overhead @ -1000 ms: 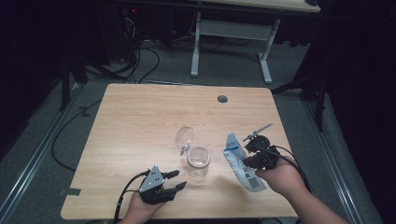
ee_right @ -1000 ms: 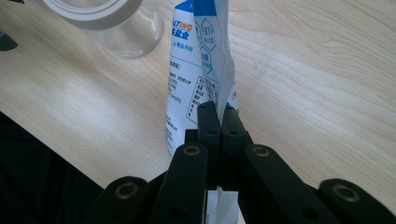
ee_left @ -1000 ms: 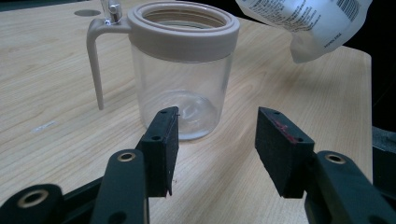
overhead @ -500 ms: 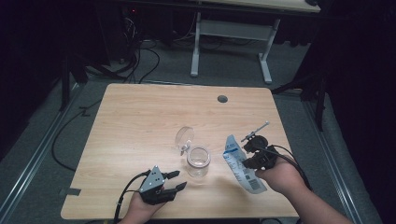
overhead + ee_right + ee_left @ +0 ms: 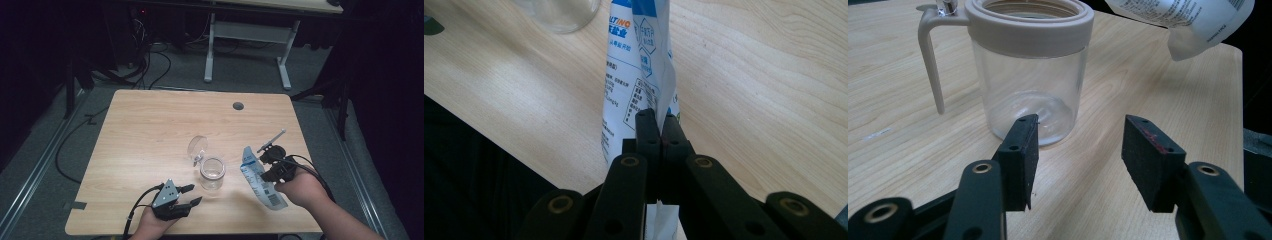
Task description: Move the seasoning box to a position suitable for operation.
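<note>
A clear jar [image 5: 212, 173] with a beige rim stands near the table's front middle, its round flip lid [image 5: 197, 146] swung open behind it. My left gripper [image 5: 191, 195] rests just left of and in front of the jar, open, with nothing between its pads. In the left gripper view the jar [image 5: 1028, 75] sits a little beyond the open left gripper [image 5: 1083, 150]. My right gripper [image 5: 265, 167] is shut on a white and blue pouch [image 5: 260, 182] to the right of the jar. In the right gripper view the right gripper [image 5: 658, 125] pinches the pouch [image 5: 639, 75] near its edge.
The wooden table [image 5: 150, 125] has a round cable hole [image 5: 238, 106] at the back. Its front edge [image 5: 100, 231] runs close below my left hand. Cables [image 5: 150, 70] and a white desk frame [image 5: 245, 45] lie on the floor beyond.
</note>
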`<state>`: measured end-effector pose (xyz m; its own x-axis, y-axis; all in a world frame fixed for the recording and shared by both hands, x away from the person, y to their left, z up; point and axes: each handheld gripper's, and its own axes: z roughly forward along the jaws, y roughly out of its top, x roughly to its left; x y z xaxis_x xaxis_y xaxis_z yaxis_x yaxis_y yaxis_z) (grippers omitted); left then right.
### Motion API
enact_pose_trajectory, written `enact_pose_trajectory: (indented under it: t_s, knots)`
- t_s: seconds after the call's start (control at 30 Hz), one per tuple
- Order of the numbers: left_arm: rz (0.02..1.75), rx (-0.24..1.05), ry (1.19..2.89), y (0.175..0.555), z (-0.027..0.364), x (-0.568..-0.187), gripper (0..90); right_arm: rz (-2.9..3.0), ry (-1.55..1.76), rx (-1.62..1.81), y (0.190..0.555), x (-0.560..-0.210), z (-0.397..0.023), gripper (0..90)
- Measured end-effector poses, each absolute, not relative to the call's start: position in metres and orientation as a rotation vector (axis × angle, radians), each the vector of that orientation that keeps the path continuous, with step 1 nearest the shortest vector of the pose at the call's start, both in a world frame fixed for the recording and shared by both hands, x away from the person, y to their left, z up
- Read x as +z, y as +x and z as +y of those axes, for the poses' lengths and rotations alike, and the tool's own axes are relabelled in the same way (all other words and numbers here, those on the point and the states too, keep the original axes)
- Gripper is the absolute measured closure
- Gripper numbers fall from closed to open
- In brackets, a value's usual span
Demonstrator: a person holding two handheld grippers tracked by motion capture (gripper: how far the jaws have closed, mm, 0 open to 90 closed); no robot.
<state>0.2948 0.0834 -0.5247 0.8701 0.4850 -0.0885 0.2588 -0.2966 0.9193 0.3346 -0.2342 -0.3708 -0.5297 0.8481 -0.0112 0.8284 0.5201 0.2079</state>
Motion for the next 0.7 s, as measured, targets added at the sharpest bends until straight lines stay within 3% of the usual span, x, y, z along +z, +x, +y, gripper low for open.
enact_pose_trajectory:
  t_s: [0.33, 0.7]
  knots:
    - [0.498, 0.291, 1.909, 0.286, 0.070, -0.524, 51.6, 2.629, 1.441, 0.286, 0.332, -0.359, -0.226, 90.0]
    - [0.436, 0.243, 1.920, 0.282, 0.052, -0.519, 51.4, 2.620, 1.462, 0.296, 0.331, -0.352, -0.215, 90.0]
